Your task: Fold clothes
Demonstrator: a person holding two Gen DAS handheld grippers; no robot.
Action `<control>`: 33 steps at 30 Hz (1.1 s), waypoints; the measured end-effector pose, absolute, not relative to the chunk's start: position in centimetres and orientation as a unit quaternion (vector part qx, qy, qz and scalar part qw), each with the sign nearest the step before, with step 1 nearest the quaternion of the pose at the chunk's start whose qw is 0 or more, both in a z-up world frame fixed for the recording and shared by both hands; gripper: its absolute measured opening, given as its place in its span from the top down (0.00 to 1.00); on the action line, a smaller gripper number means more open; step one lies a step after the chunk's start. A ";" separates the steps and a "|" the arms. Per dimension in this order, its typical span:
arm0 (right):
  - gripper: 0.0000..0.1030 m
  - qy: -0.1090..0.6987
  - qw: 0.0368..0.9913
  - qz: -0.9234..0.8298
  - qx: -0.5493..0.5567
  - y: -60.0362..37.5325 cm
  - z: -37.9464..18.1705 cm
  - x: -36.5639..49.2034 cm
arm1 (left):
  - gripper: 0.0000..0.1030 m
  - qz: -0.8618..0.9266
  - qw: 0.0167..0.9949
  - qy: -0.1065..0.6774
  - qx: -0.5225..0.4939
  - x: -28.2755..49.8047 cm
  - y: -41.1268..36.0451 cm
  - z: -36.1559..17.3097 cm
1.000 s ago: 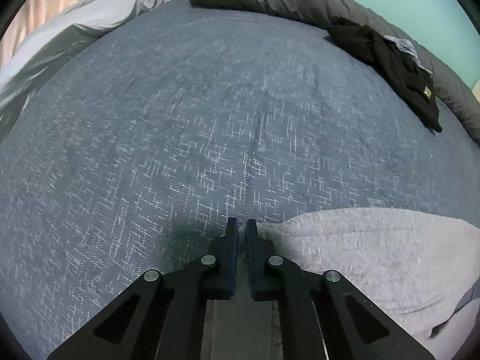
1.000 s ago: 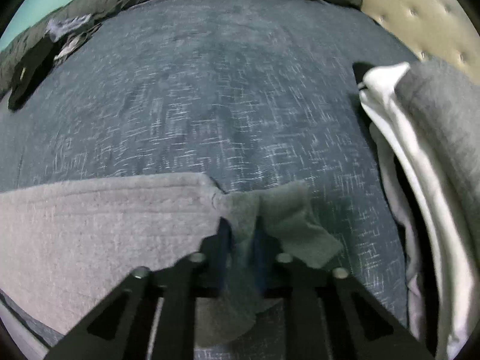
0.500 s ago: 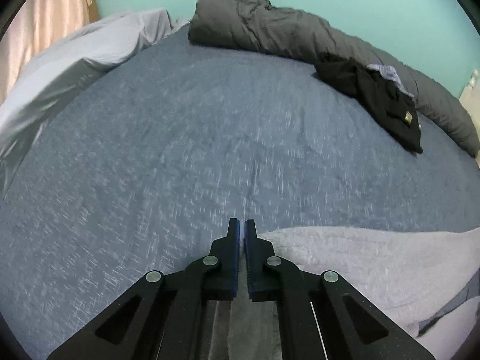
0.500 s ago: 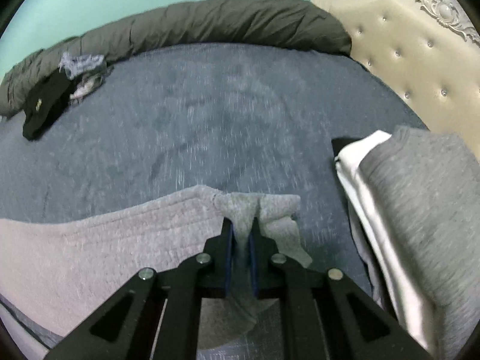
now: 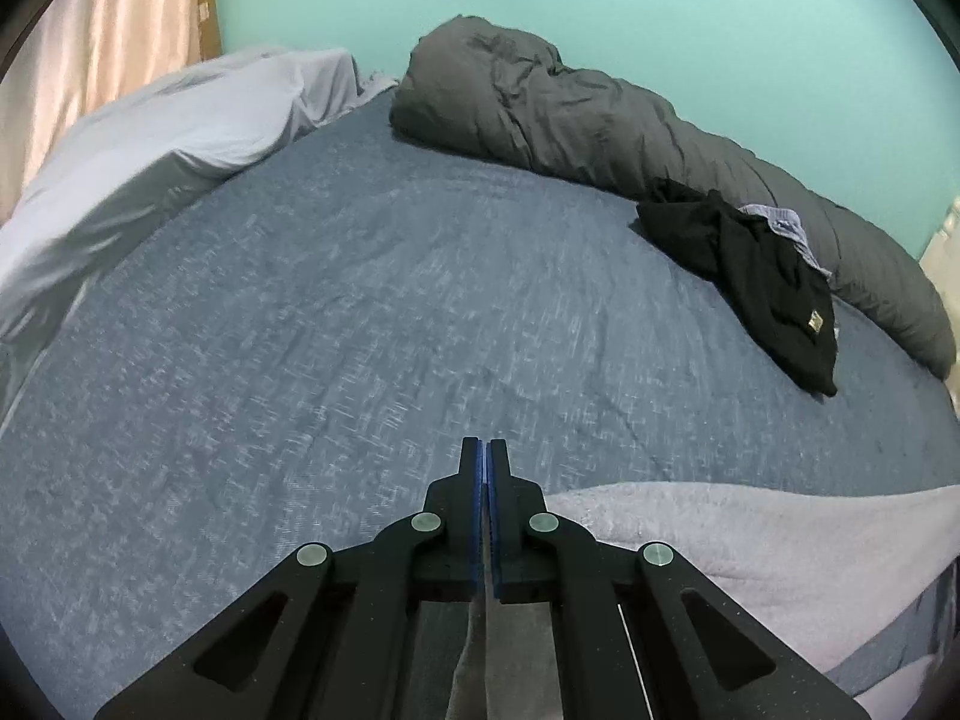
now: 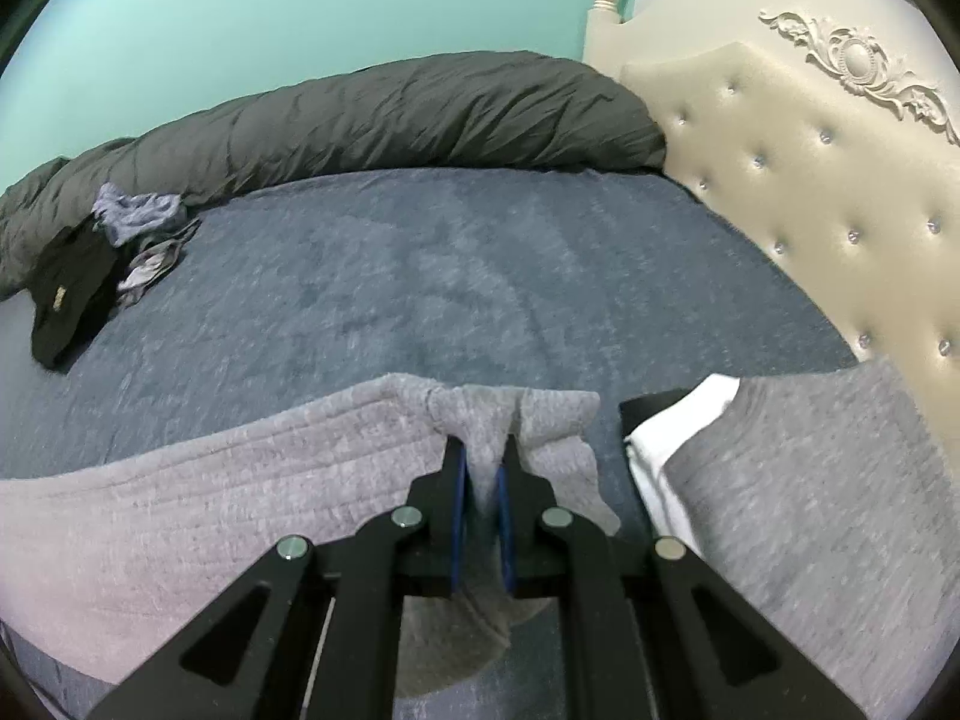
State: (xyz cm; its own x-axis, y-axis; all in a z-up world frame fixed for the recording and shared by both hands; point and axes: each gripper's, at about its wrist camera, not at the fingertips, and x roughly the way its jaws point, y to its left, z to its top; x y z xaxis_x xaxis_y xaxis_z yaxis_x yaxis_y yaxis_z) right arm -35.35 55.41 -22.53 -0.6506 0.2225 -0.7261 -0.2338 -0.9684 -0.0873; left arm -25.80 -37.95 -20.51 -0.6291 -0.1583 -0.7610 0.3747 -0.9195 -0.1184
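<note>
A light grey garment [image 6: 180, 498] lies stretched across the blue bed cover [image 6: 450, 276]. My right gripper [image 6: 482, 444] is shut on a bunched corner of it, lifted off the bed. In the left wrist view the same garment [image 5: 750, 534] trails to the right of my left gripper [image 5: 483, 447], whose jaws are pressed together; grey cloth hangs below them, between the fingers, so it holds the garment's other corner.
A stack of folded grey and white clothes [image 6: 810, 480] sits at the right by the tufted headboard [image 6: 810, 168]. A dark grey duvet [image 5: 600, 120] lies along the far wall. Black clothing [image 5: 762, 276] lies near it. A pale sheet [image 5: 150, 144] is heaped at the left.
Both grippers have risen and tilted up with the grey garment's edge. More of the wall, duvet and headboard shows now.
</note>
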 end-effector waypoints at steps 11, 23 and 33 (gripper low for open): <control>0.91 -0.014 0.159 0.898 -0.411 55.2 -26.6 -38.4 | 0.98 -0.861 0.178 0.130 0.459 -28.2 -39.0 -26.1; 0.45 0.030 0.137 0.904 -0.404 54.3 -26.8 -36.2 | 0.75 -0.848 0.162 0.112 0.491 -25.4 -37.2 -26.1; 0.41 0.079 0.047 0.882 -0.463 50.8 -28.0 -29.6 | 0.64 -0.828 0.142 0.145 0.523 -18.9 -35.9 -26.7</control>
